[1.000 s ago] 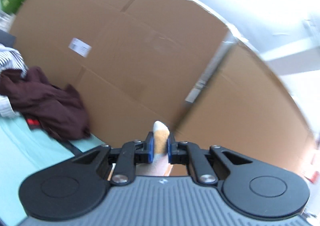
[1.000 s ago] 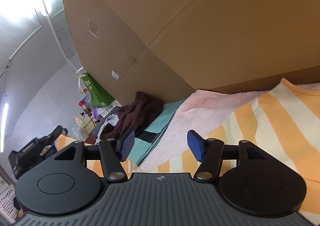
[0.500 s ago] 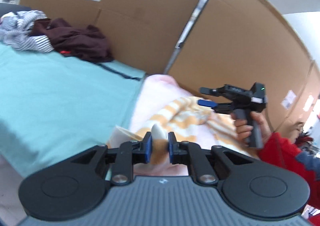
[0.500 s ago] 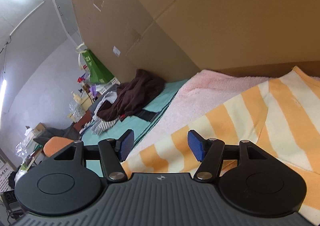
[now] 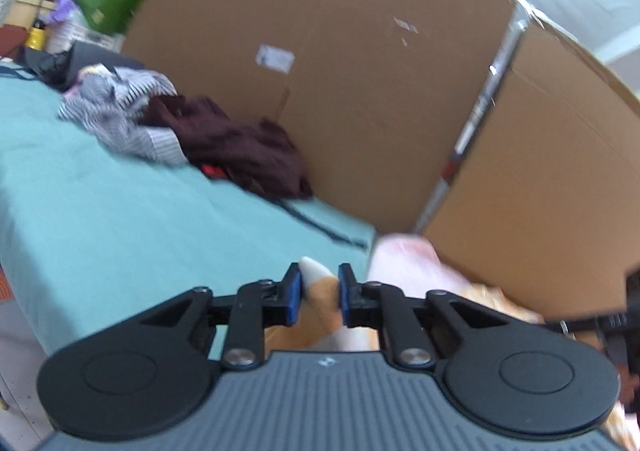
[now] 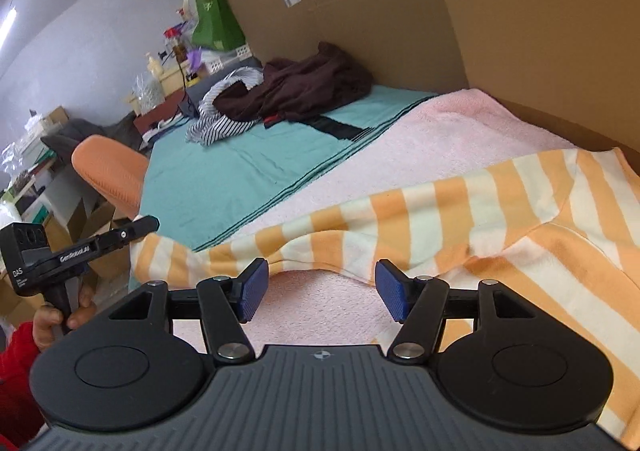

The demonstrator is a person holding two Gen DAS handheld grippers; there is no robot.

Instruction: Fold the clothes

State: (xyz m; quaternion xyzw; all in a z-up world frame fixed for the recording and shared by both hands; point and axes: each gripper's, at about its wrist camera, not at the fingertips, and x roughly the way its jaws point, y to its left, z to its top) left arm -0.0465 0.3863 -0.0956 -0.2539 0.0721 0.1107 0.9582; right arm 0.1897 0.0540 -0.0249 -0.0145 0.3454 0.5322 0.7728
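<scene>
Left wrist view: left claw [image 5: 319,297] clamped narrow on a bunched fold of the striped shirt [image 5: 320,291], orange-and-cream cloth pinched between the blue pads [image 5: 294,293]; frame blurred. Beyond it lies the teal sheet [image 5: 120,211] with a dark maroon garment [image 5: 240,147] and a black-and-white striped garment [image 5: 120,119] heaped at the far edge against the cardboard wall [image 5: 340,71]; pink towel [image 5: 404,263] to the right of the pads. Right wrist view: right claw [image 6: 320,289] wide, nothing between its pads, hovering over the pink towel [image 6: 400,155] just short of the shirt's near edge. The striped shirt [image 6: 500,211] lies across the pink towel, body at the right side, one sleeve stretched out leftward to the left claw [image 6: 150,225], which grips its end where towel meets teal sheet [image 6: 240,171]; a hand [image 6: 60,317] in a red sleeve holds that tool. Judgement: step in hand is spreading or drawing the sleeve for a fold. To do it well, keep the left pinch firm and the sleeve lightly taut, bring the right claw onto the hem or shoulder edge rather than mid-panel, take a single layer only, then move both together so the stripes stay parallel and no slack bunches under the body.
</scene>
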